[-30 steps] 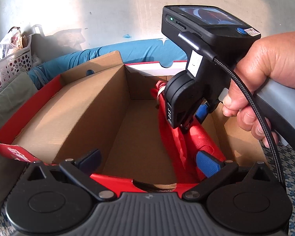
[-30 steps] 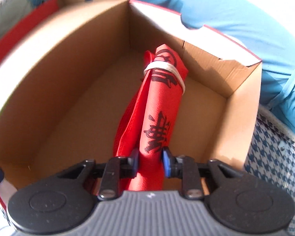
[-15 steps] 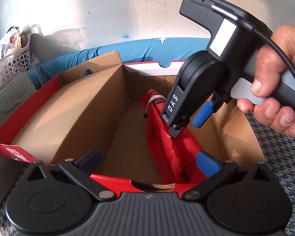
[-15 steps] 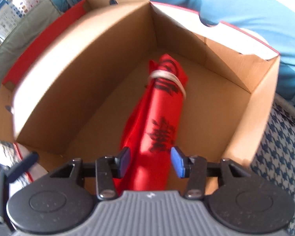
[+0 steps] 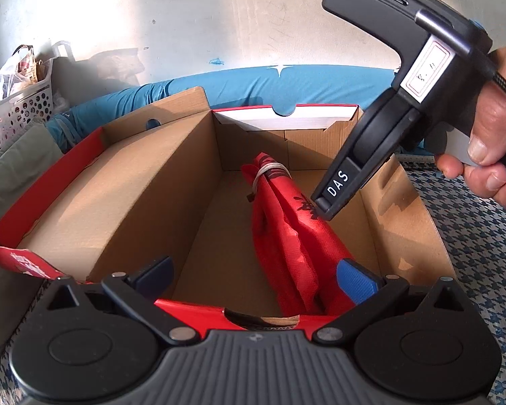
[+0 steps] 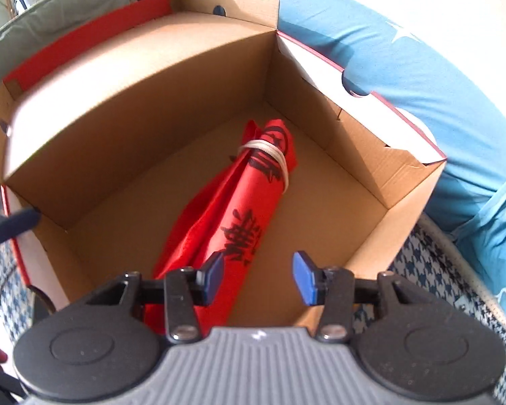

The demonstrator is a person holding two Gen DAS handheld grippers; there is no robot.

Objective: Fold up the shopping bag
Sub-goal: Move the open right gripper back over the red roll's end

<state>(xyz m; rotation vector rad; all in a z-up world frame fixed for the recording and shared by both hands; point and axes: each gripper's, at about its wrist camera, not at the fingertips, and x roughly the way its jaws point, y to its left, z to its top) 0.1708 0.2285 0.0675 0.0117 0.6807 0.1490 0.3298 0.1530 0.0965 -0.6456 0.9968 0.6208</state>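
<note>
I just let go: my right tongs (image 6: 258,278) are opening, lifted off the red shopping bag (image 6: 243,209). It lies folded and tied inside the cardboard box (image 6: 354,138). My left tongs (image 5: 256,278) hang wide open, empty. I think the folding's done.

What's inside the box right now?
Only the rolled red bag, bound with a band, lying on the box floor. Anything beneath the bag is hidden.
</note>
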